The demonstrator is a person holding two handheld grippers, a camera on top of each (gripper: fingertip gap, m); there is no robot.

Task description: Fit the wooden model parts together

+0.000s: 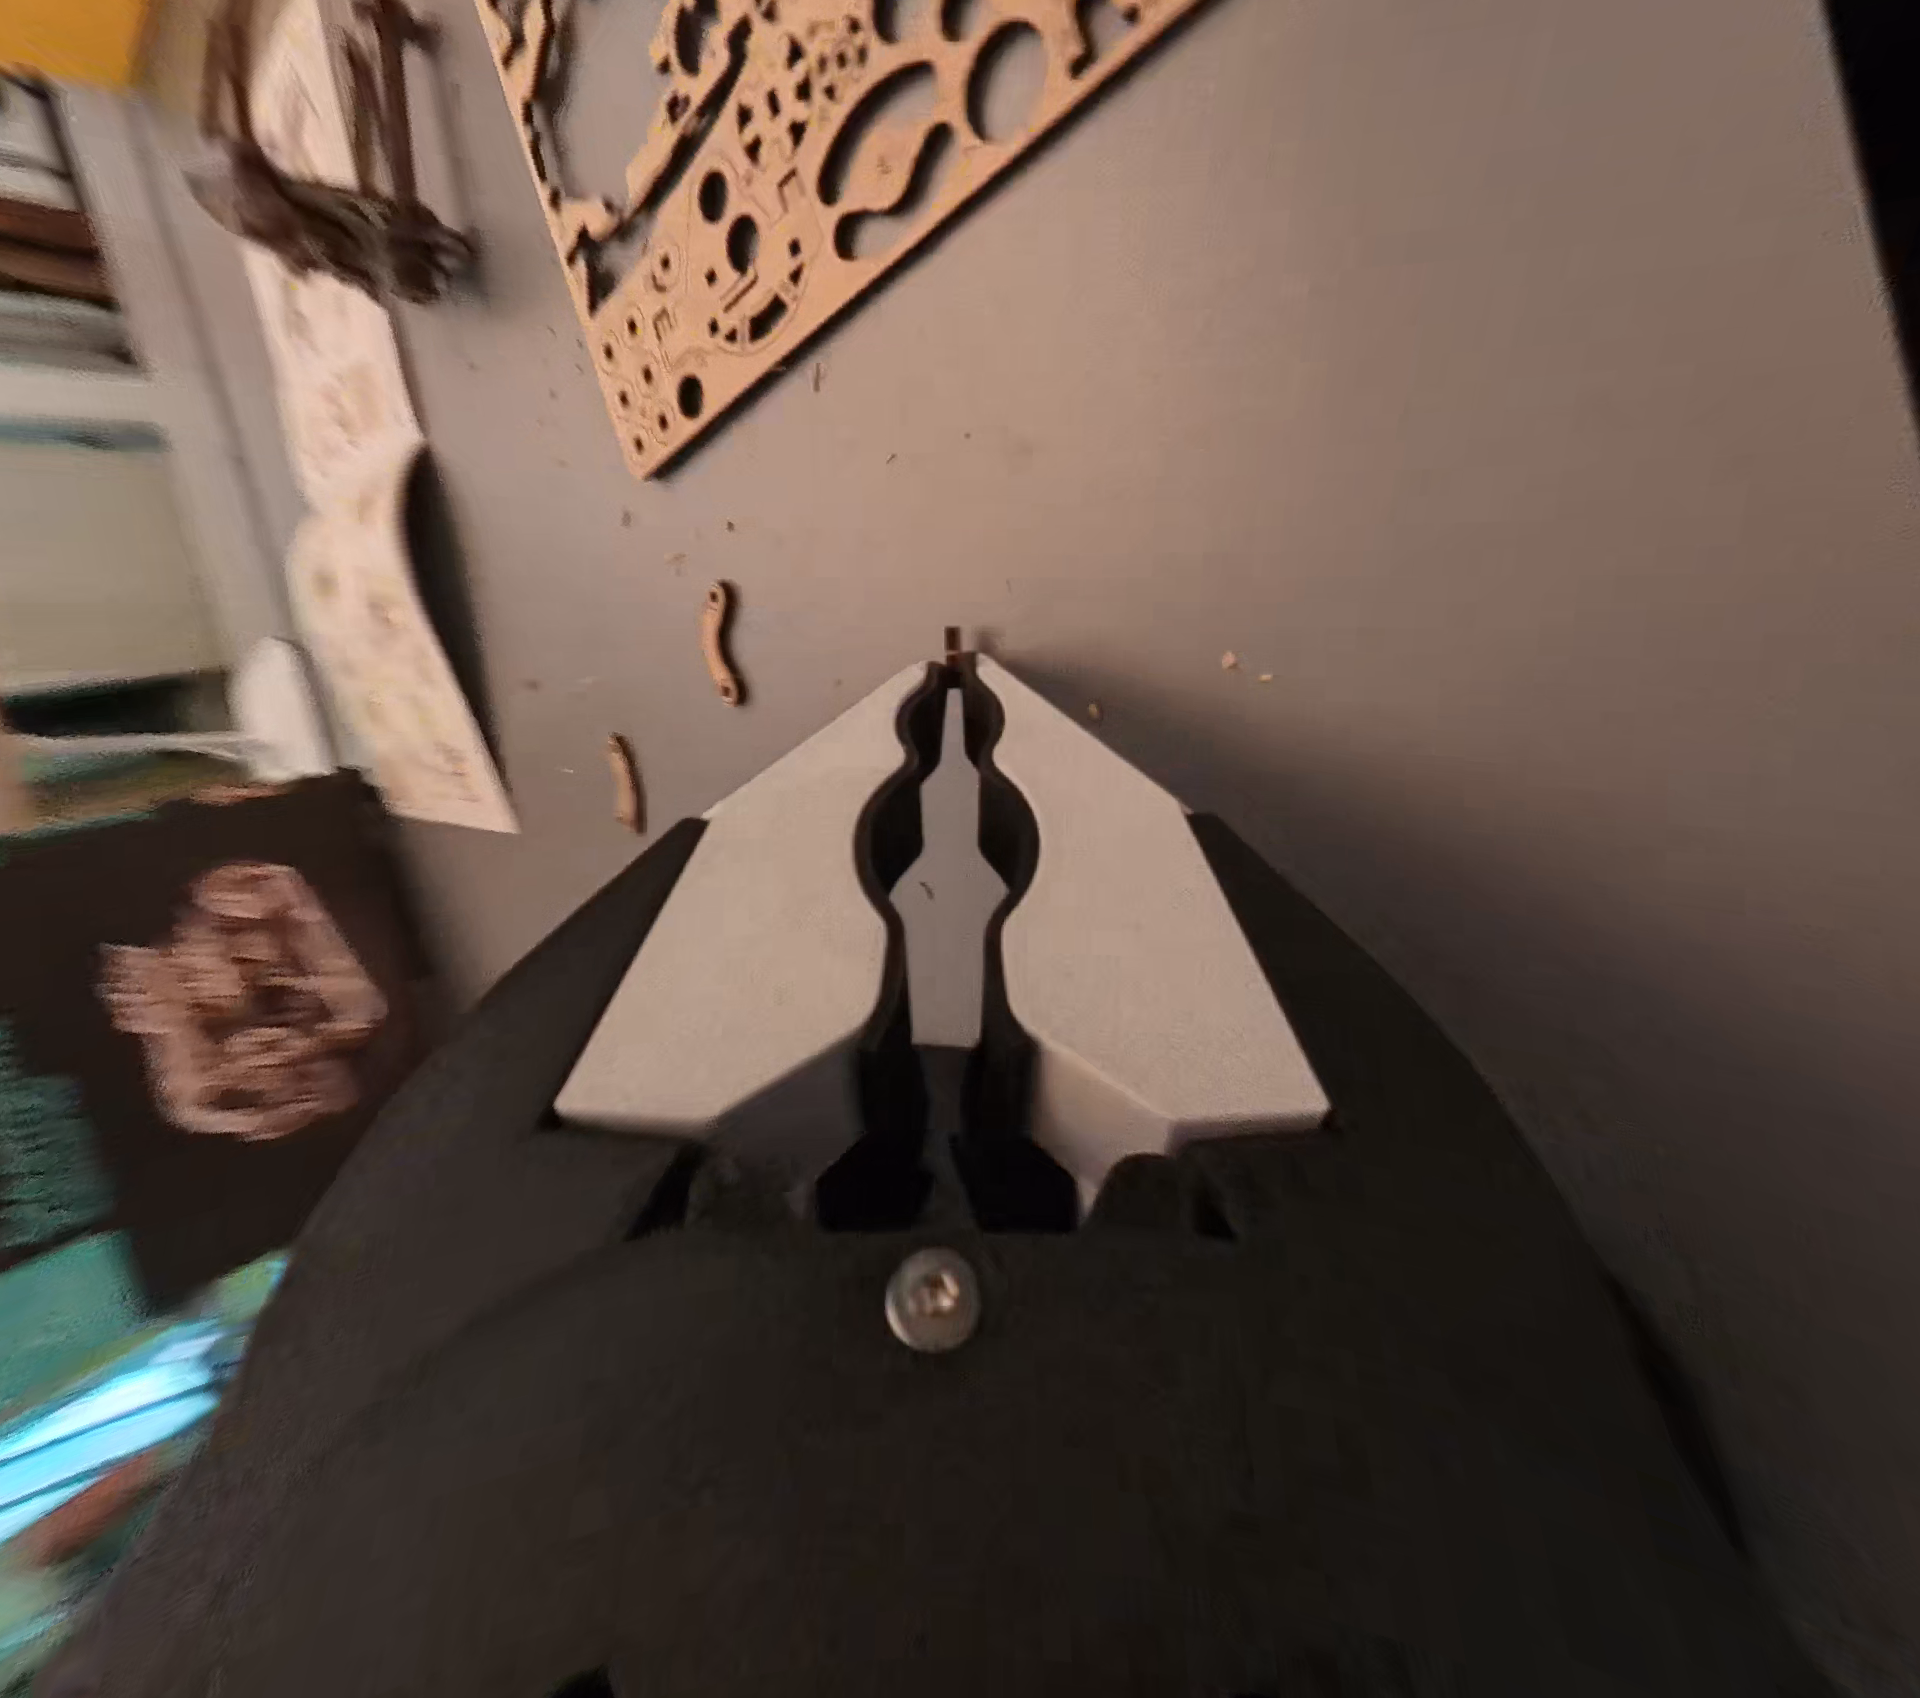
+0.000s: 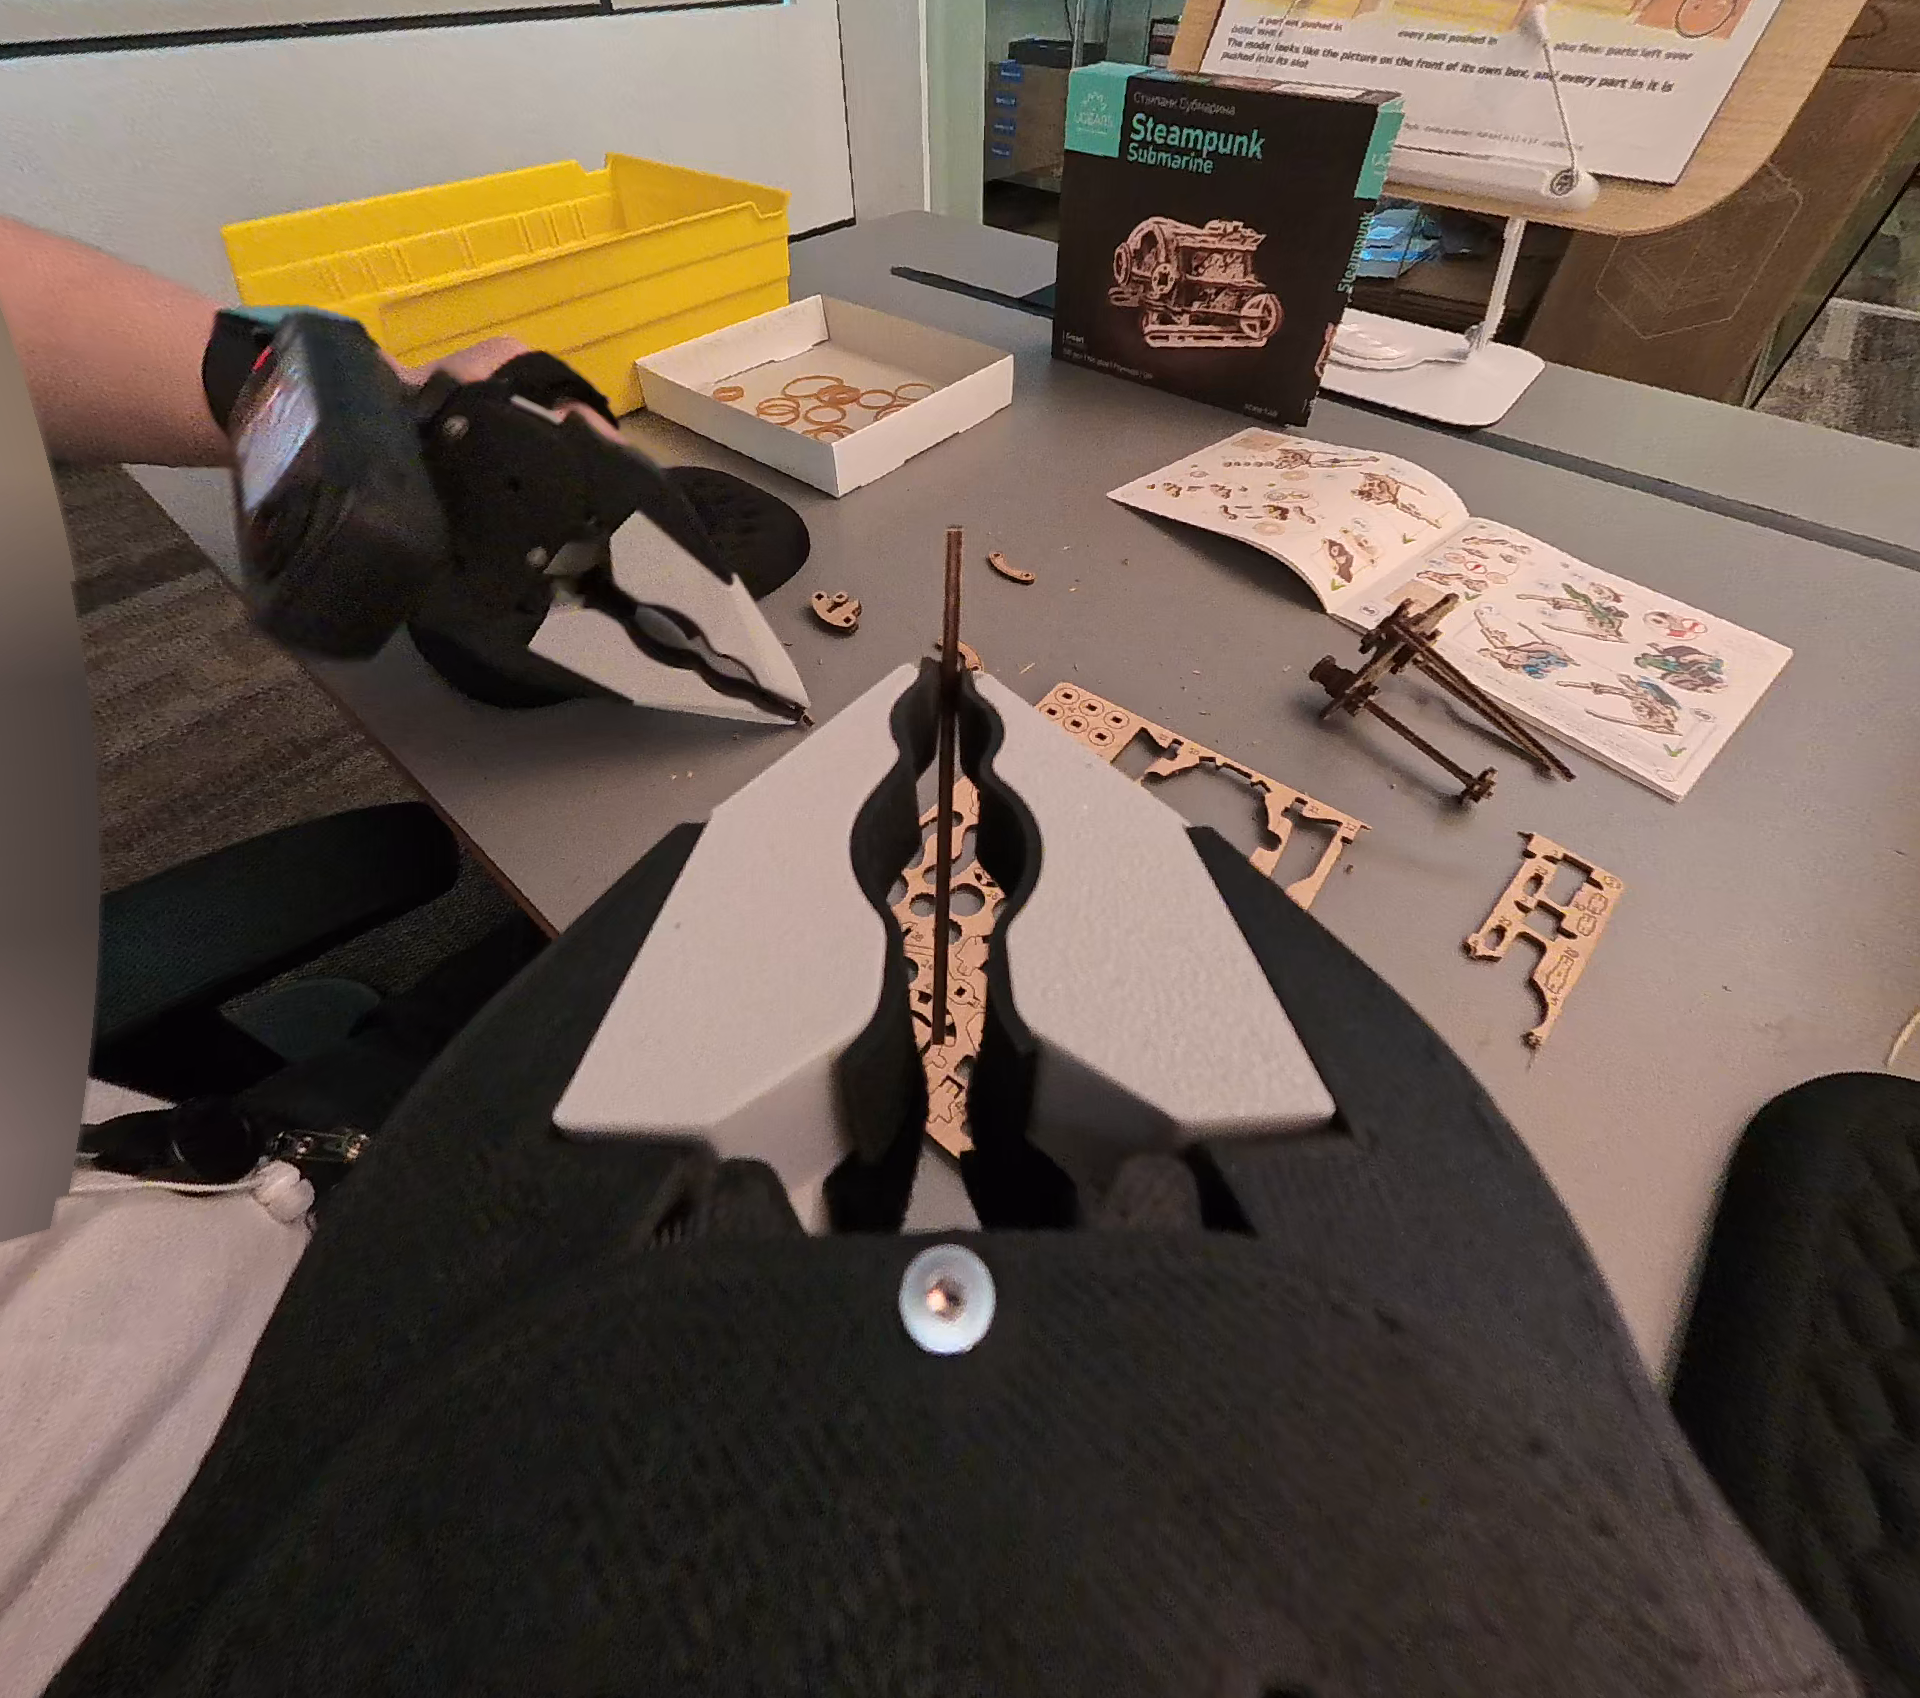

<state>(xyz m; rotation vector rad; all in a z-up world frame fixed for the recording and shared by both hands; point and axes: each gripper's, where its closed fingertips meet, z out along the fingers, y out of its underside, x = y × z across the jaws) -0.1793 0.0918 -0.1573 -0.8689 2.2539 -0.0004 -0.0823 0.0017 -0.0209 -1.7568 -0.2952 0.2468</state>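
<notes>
Flanking gripped rod: punched sheets

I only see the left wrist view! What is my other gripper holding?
Observer: The right gripper is shut on a thin dark wooden rod that pokes out past its tips.
Operator: Where are the little rings?
Observer: Tan rings lie in a white tray beside the yellow bin.
Operator: Who holds my left gripper?
Observer: A person's hand grips the left gripper, which pinches the tiny dark piece with its tips down at the grey table.
</notes>
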